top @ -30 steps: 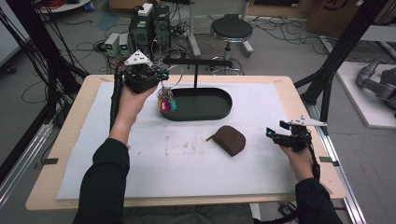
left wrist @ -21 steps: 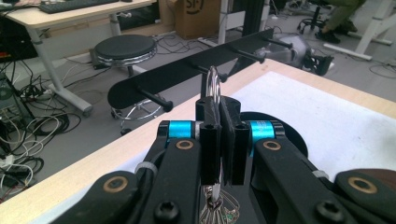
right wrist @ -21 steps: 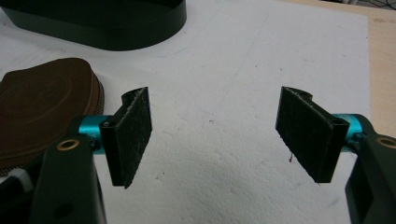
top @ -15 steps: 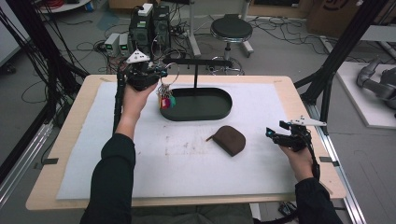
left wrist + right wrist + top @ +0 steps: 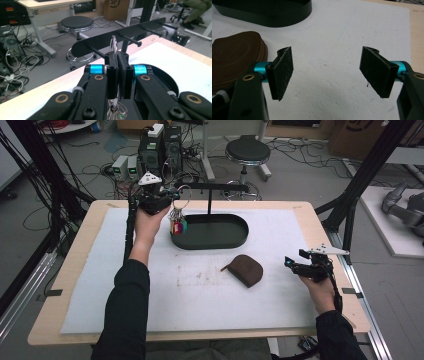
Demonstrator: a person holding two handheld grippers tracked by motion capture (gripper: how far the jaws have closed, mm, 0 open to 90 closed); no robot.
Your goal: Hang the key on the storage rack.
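Keyring (image 5: 114,44), metal, with keys and coloured tags (image 5: 177,225) dangling: light, stiff, slippery; best pinched on the ring itself. Left tool (image 5: 117,56) clamps that ring near the counter's far-left corner, just before the black rack's pegs (image 5: 96,52). Right tool (image 5: 327,72) gapes empty at the right edge.

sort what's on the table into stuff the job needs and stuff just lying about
In use:
- left gripper, shut on silver key ring with coloured tags
- black peg rack
- black oval tray

Lying about:
- brown zipped leather pouch
- right gripper, open
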